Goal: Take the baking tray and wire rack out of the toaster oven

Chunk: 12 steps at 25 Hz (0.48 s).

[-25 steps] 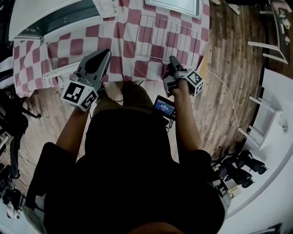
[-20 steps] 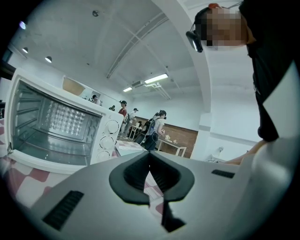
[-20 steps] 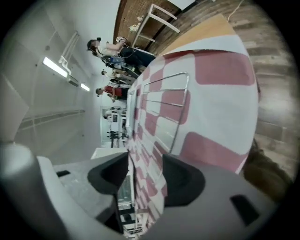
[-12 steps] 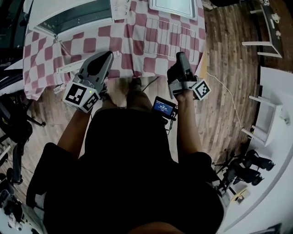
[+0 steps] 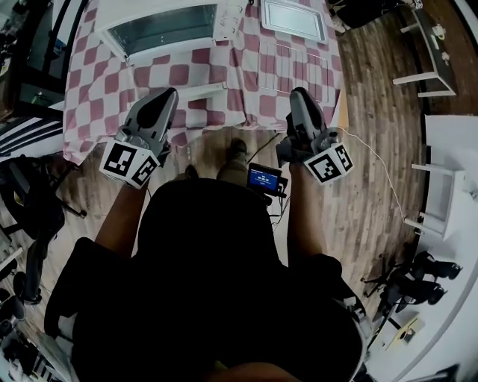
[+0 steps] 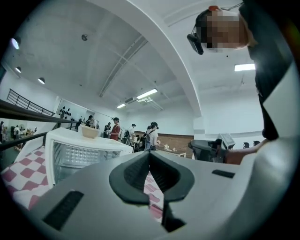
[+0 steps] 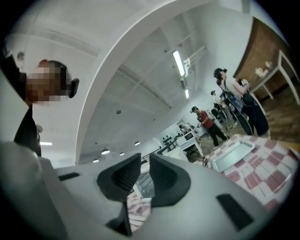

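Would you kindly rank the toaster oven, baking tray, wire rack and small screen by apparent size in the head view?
1. toaster oven
2. wire rack and baking tray, too alike to rank
3. small screen

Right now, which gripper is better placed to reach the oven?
Left. The oven stands at the table's left end, ahead of the left gripper, and shows in that gripper's view. The right gripper, empty, jaws just closing, faces the tray and rack.
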Motion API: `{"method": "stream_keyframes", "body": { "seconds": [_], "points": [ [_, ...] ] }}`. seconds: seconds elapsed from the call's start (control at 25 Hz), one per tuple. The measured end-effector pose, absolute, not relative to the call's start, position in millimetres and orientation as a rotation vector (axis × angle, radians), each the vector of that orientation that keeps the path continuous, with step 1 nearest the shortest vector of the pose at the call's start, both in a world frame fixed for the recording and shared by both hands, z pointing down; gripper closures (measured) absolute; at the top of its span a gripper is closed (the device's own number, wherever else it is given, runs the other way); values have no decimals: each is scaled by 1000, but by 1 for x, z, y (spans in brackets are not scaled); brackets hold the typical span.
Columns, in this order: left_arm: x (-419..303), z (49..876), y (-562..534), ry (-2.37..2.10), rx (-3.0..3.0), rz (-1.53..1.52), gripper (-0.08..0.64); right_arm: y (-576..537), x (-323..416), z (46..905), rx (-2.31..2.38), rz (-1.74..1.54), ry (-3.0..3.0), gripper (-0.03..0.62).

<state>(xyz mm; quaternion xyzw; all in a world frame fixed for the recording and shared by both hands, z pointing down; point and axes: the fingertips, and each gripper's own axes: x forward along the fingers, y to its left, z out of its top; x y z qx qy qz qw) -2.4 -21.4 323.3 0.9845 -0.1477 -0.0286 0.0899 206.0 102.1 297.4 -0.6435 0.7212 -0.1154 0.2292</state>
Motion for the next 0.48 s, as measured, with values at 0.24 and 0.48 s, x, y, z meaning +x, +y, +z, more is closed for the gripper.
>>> {"method": "stream_keyframes", "body": {
  "seconds": [0.24, 0.48],
  "points": [
    [-72, 310, -26, -547, 2893, -142, 566, 113, 143, 273, -2088, -34, 2031, 578],
    [-121, 323, -20, -653, 2897, -125, 566, 125, 102, 293, -2291, 61, 2063, 583]
  ]
}}
